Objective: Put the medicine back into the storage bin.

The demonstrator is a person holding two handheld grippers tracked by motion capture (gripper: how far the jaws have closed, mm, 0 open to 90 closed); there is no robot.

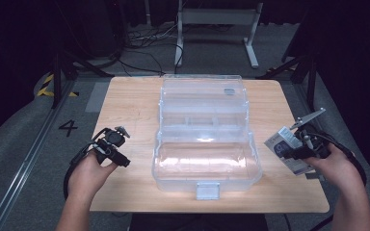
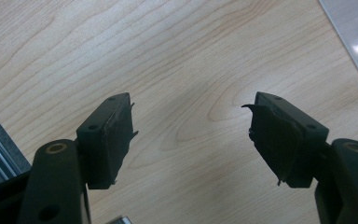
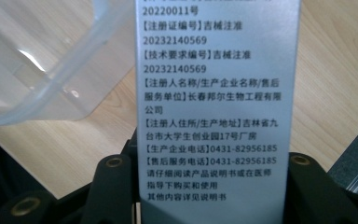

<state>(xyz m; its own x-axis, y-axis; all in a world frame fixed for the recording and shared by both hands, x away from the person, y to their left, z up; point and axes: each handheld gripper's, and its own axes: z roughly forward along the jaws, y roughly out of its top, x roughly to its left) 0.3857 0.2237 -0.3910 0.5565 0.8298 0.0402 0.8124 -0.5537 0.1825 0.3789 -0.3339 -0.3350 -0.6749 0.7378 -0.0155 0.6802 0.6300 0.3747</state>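
Note:
A clear plastic box point(image 1: 207, 161) with its lid folded back stands open in the middle of the wooden table point(image 1: 125, 103). My right gripper point(image 1: 294, 153) is shut on a small grey-white carton point(image 1: 282, 144) printed with black text, held above the table's right side. In the right gripper view the carton point(image 3: 216, 93) stands between the jaws, with the clear box point(image 3: 42, 70) at upper left. My left gripper point(image 1: 120, 159) rests low over the table left of the box. In the left gripper view the left gripper point(image 2: 191, 135) is open over bare wood, nothing between its pads point(image 2: 116, 135).
The box's front latch point(image 1: 207, 191) overhangs near the table's front edge. A corner of the clear box point(image 2: 354, 37) shows in the left gripper view. Metal stand legs point(image 1: 217, 29) and cables lie on the floor beyond the table. Floor tape marked with a number point(image 1: 68, 127) is at left.

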